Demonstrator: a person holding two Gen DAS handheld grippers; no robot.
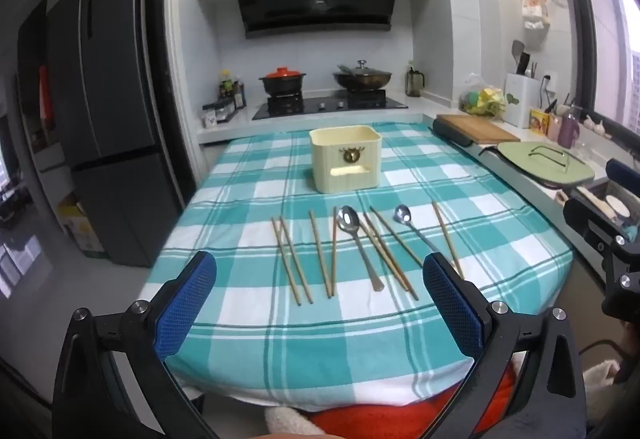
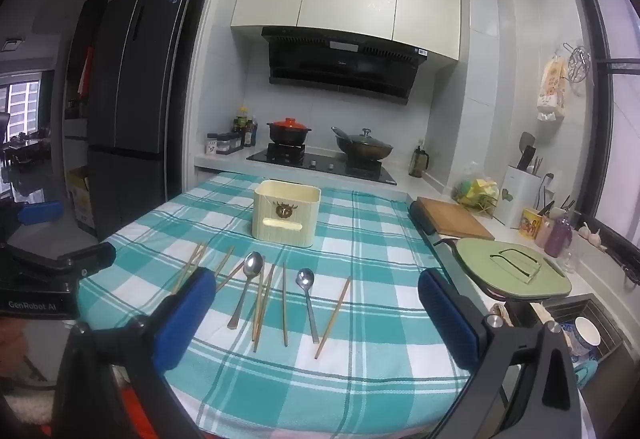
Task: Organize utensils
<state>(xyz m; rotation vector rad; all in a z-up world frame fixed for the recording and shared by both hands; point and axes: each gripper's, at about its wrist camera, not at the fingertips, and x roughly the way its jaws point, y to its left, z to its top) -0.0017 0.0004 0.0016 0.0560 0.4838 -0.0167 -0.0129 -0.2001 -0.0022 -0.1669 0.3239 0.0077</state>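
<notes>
Several wooden chopsticks (image 1: 320, 253) and two metal spoons lie in a row on the teal checked tablecloth (image 1: 340, 339). The large spoon (image 1: 354, 239) lies mid-row; the small spoon (image 1: 408, 223) lies to its right. A cream utensil holder (image 1: 346, 159) stands upright behind them. My left gripper (image 1: 320, 303) is open and empty, near the table's front edge, short of the utensils. My right gripper (image 2: 318, 315) is open and empty above the chopsticks (image 2: 284, 303), large spoon (image 2: 250, 281) and small spoon (image 2: 307, 293), with the holder (image 2: 286, 215) beyond.
A stove with a red-lidded pot (image 1: 282, 79) and a wok (image 1: 362, 77) sits behind the table. To the right a counter holds a wooden cutting board (image 1: 474, 127), a green board (image 1: 544, 163) and a sink (image 2: 580, 323). A dark fridge (image 1: 108, 119) stands left.
</notes>
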